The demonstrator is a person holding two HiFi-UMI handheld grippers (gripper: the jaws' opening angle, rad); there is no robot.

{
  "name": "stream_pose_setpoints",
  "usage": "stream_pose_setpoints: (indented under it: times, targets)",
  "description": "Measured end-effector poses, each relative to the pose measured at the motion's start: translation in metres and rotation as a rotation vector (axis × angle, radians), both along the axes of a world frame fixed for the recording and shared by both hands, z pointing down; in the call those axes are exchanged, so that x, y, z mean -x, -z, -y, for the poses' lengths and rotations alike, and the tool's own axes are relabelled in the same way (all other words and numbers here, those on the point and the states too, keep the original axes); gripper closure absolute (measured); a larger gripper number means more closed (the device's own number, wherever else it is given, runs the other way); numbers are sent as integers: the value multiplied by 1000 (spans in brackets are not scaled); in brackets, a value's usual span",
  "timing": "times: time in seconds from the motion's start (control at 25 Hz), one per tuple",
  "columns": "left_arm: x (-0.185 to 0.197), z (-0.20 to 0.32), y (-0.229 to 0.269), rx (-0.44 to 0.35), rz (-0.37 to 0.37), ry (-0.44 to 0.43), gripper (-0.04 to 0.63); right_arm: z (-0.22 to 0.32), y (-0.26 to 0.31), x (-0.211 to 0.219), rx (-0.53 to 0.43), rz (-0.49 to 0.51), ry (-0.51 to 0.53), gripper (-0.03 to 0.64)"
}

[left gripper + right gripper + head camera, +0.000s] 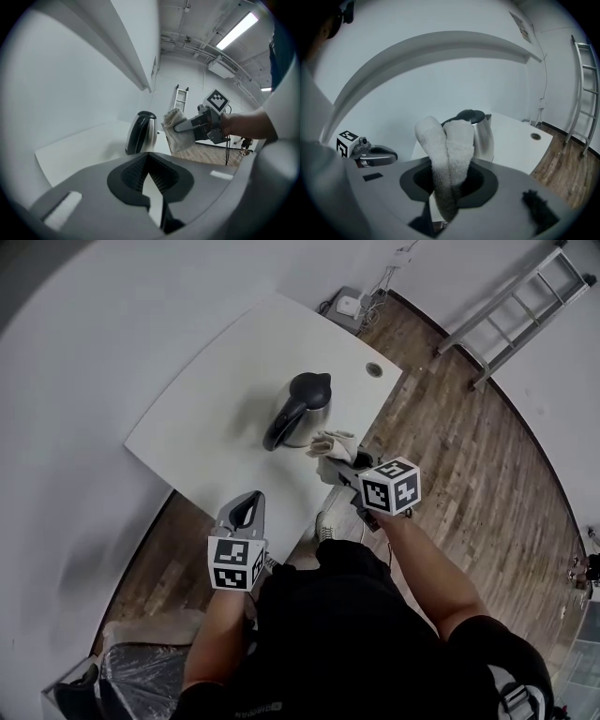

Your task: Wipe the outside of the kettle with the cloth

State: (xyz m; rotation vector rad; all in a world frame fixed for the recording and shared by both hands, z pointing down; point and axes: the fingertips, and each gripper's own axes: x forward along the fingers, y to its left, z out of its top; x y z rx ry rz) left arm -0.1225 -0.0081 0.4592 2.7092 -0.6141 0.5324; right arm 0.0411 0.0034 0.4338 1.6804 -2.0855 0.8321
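A steel kettle with a black handle and lid stands upright near the right edge of the white table. My right gripper is shut on a folded white cloth, which is held up just right of the kettle's base; contact cannot be told. In the right gripper view the cloth rises from the right gripper in front of the kettle. My left gripper hovers over the table's near edge, shut and holding nothing. The left gripper view shows the left gripper, the kettle and the cloth.
A round cable hole sits in the table's far right corner. Wooden floor lies to the right, with a ladder against the wall and a white box behind the table. A black bag lies at lower left.
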Motion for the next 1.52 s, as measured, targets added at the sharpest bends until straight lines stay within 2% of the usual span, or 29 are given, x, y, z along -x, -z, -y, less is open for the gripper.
stream_pose_setpoints:
  times: [0.16, 0.32, 0.48, 0.6, 0.76, 0.92, 1.04, 1.16, 1.32, 1.52]
  targets:
    - [2, -6, 6, 7, -8, 47, 588, -4, 2, 1, 4, 11, 54, 518]
    - [-16, -5, 9, -9, 22, 118, 588, 4, 6, -24, -26, 30, 128, 518]
    - [-48, 3, 18, -14, 36, 285, 588, 28, 10, -61, -55, 51, 281, 518]
    - [-87, -3, 26, 10, 25, 388, 588, 26, 16, -105, -81, 102, 359, 518]
    - [-115, -10, 43, -25, 29, 563, 588, 22, 4, -139, -62, 170, 478, 518]
    - [-109, -42, 58, -57, 88, 729, 588, 16, -15, -134, -52, 221, 630, 518]
    - [-92, -97, 46, 16, 159, 841, 588, 8, -30, -115, -11, 253, 732, 518]
    - [-75, -138, 47, 69, 193, 936, 588, -1, -18, -83, -21, 301, 833, 518]
    - [-76, -164, 58, 55, 183, 955, 588, -24, -1, -65, -31, 331, 880, 518]
    - [-78, -225, 62, 22, 114, 964, 588, -80, 3, -69, -31, 266, 847, 518]
